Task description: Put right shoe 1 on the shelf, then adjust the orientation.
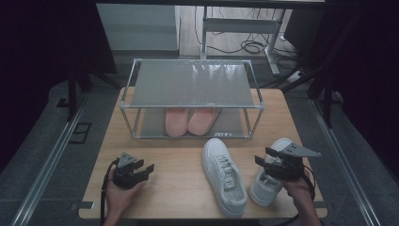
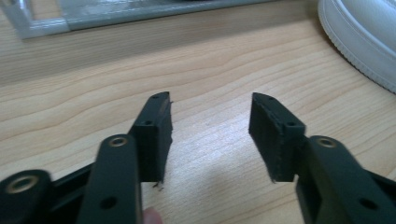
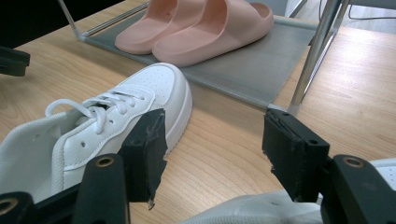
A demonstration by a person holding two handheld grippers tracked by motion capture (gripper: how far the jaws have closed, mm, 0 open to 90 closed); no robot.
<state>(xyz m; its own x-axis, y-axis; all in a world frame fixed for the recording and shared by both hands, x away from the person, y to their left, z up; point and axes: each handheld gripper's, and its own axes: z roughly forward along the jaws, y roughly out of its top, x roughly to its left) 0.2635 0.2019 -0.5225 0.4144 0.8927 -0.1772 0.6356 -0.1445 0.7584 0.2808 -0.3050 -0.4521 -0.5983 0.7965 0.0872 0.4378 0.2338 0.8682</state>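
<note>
Two white sneakers lie on the wooden table [image 1: 179, 188]. One sneaker [image 1: 224, 174] [image 3: 100, 123] sits near the middle, toe toward the rack. The other sneaker [image 1: 269, 181] lies at the right, partly under my right gripper [image 1: 269, 157] [image 3: 212, 149], which hovers over it open and empty. A pair of pink slippers [image 1: 190, 121] [image 3: 196, 25] rests on the lower shelf of the metal shoe rack [image 1: 193, 84]. My left gripper [image 1: 143, 165] [image 2: 210, 128] is open and empty above bare table at the front left; the middle sneaker's edge [image 2: 364, 37] shows at its upper right.
The shoe rack stands at the table's back half, its top shelf bare. Rack legs [image 3: 313, 51] rise near the right gripper. Bare wood spreads between the left gripper and the middle sneaker. Beyond the table are a desk frame and cables [image 1: 249, 44] on the floor.
</note>
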